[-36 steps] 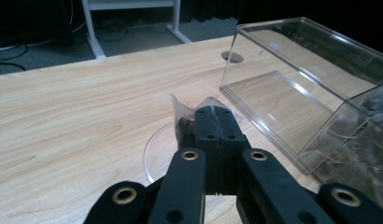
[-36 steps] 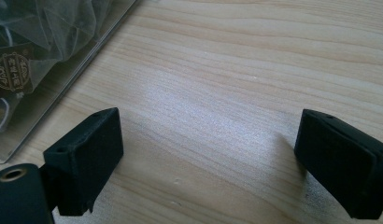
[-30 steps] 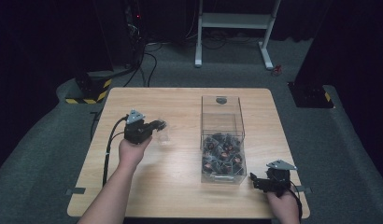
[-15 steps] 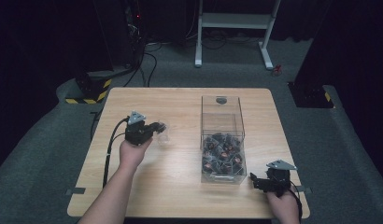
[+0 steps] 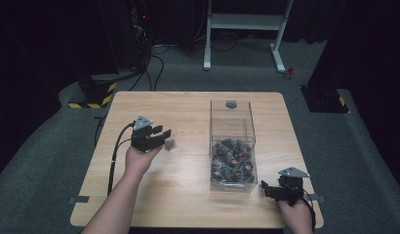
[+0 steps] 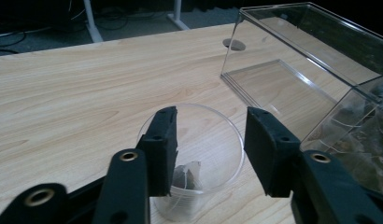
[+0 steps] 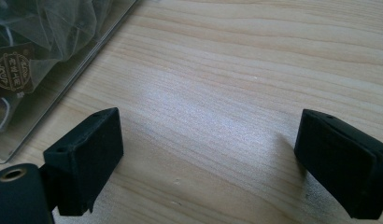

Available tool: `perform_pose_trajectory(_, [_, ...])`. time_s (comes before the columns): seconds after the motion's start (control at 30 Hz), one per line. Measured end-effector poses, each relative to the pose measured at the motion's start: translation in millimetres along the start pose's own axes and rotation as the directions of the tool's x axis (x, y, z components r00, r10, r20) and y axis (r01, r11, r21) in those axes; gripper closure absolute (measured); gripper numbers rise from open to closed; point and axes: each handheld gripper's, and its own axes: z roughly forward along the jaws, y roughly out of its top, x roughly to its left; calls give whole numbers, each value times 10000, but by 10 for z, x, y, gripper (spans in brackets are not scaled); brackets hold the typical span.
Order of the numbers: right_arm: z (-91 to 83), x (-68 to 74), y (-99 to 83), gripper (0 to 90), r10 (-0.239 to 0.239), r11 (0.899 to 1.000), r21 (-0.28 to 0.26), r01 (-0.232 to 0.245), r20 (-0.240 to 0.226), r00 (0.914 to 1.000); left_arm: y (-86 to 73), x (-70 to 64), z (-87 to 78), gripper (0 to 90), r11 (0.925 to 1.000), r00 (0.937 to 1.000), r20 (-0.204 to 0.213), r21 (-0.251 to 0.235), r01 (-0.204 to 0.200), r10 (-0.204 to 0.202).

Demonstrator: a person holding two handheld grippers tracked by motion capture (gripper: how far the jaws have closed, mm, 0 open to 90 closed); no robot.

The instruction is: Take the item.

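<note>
Dark floor and cable clutter ring a pale wooden tabletop [image 5: 188, 117], where a clear plastic box [image 5: 232, 146] stands toward the right edge, its near end heaped with wrapped tea bags [image 5: 232, 163]. Near the left edge, the left gripper [image 5: 159, 139] hangs at a small clear cup [image 6: 194, 158] with its fingers [image 6: 164, 149] spread; one finger sits inside the rim and the other outside the wall, not closed on it. A tea bag [image 6: 187, 177] already lies in the bottom of the cup, so the spread fingers look like a release, or a way to steady the cup. The right gripper [image 5: 273, 190] rests low at the near right corner, just beside the box, fingers [image 7: 87, 158] wide apart over bare wood, probably waiting for the next bag.
</note>
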Motion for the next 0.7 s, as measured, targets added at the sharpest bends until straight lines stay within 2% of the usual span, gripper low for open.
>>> perform_pose_trajectory(0.3, [0, 0, 0, 78, -5, 10000, -3, 5, 0, 10000, 34, -52, -51, 390, 10000, 9999, -99, 24, 47, -47])
perform_pose_trajectory(0.7, [0, 0, 0, 78, -3, 10000, -2, 3, 1, 10000, -11, -94, -144, 268, 9999, 9998, 98, 73, -144, 143])
